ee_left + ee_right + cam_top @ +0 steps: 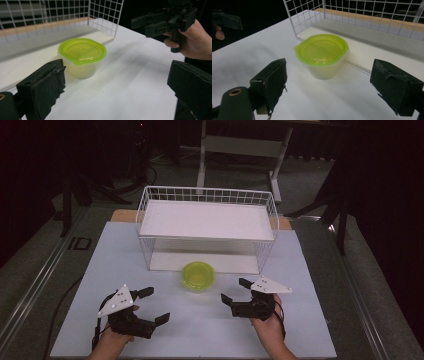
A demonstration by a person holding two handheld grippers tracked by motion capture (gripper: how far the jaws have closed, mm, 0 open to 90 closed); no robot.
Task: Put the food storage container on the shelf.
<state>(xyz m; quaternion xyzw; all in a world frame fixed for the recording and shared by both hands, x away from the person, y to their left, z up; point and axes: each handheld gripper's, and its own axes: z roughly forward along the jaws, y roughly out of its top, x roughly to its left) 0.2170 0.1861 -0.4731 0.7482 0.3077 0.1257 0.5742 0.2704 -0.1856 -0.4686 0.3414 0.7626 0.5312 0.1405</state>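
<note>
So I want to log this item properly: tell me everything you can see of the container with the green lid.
The container is a small tub of clear, plastic-looking material, tapering slightly toward its base, closed by a translucent lime-green lid with a rounded-square outline and a small tab at one corner. It looks empty. It stands upright on the white table, just in front of the wire rack and its white base board. Nothing grips it: it stands ahead of both grippers, clear of their open jaws.
</note>
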